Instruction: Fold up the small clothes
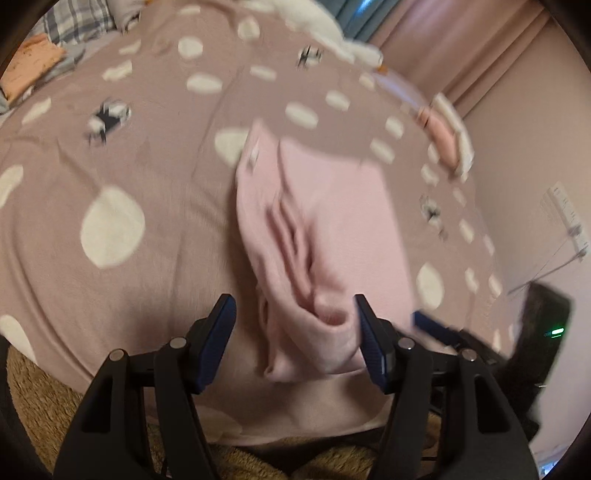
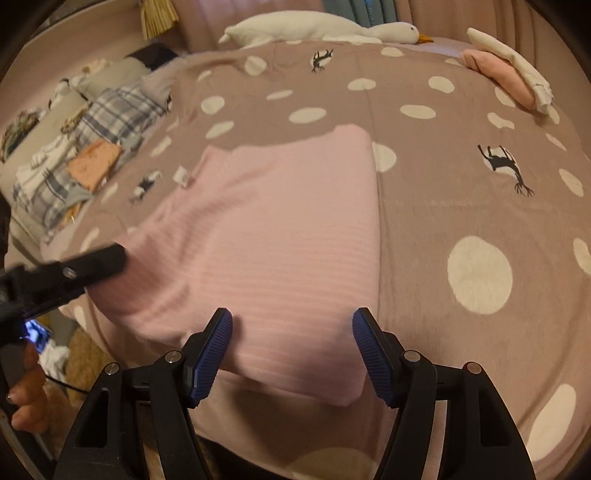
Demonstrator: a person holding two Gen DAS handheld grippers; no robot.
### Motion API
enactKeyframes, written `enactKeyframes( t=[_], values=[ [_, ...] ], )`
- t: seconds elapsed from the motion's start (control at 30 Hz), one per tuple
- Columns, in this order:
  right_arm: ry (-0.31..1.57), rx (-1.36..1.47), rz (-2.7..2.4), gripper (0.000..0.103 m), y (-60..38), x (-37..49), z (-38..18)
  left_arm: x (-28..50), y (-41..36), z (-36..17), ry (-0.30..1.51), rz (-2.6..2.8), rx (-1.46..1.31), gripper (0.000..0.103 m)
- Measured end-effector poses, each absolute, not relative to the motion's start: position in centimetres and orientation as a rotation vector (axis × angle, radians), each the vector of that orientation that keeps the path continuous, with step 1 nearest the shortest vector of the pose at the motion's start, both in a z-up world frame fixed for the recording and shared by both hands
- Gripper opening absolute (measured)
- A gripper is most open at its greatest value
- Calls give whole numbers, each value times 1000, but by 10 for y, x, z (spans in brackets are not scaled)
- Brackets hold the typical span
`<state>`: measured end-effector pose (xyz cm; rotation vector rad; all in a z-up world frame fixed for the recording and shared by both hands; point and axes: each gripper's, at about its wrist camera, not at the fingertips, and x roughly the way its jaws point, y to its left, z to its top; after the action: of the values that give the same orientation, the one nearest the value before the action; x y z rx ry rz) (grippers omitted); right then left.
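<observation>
A pale pink ribbed garment (image 2: 266, 240) lies on the bed, partly folded, with a white label at its far left edge. In the left wrist view it (image 1: 325, 229) is bunched in wrinkles near the bed's front edge. My left gripper (image 1: 295, 314) is open, its fingers on either side of the bunched near edge; the cloth touches the right finger. In the right wrist view the left gripper (image 2: 92, 266) reaches in at the garment's left side. My right gripper (image 2: 291, 328) is open, just above the garment's near edge. Its tip (image 1: 436, 325) shows at the right of the left wrist view.
The bed has a mauve cover (image 2: 443, 206) with white dots and black deer. Folded pink and white clothes (image 2: 506, 74) lie at the far right. A white goose plush (image 2: 321, 27) lies at the back. A pile of plaid and orange clothes (image 2: 85, 155) is at the left.
</observation>
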<state>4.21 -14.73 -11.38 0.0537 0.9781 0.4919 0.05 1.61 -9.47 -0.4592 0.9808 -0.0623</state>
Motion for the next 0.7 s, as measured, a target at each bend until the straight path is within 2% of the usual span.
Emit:
enactKeyframes(
  t=[0.17,0.4,0.47,0.5,0.57,0.7],
  values=[
    [1013,69,504,68,-151,43,-122,0,17,-129,1059,-27,-453,66],
    [1036,90,514,68,-160,44,-122,1,21,-121,1050,-64,-429,65],
    [1029,106,522,68,-164,46,-118,5,26,-111,1019,-89,-435,68],
    [1024,113,521,70,-165,49,-117,7,27,-107,1002,-92,-438,71],
    [1007,121,497,85,-170,56,-112,15,34,-100,974,-76,-443,78],
    [1004,139,474,85,-173,74,-107,36,39,-106,1011,-111,-464,79]
  ],
)
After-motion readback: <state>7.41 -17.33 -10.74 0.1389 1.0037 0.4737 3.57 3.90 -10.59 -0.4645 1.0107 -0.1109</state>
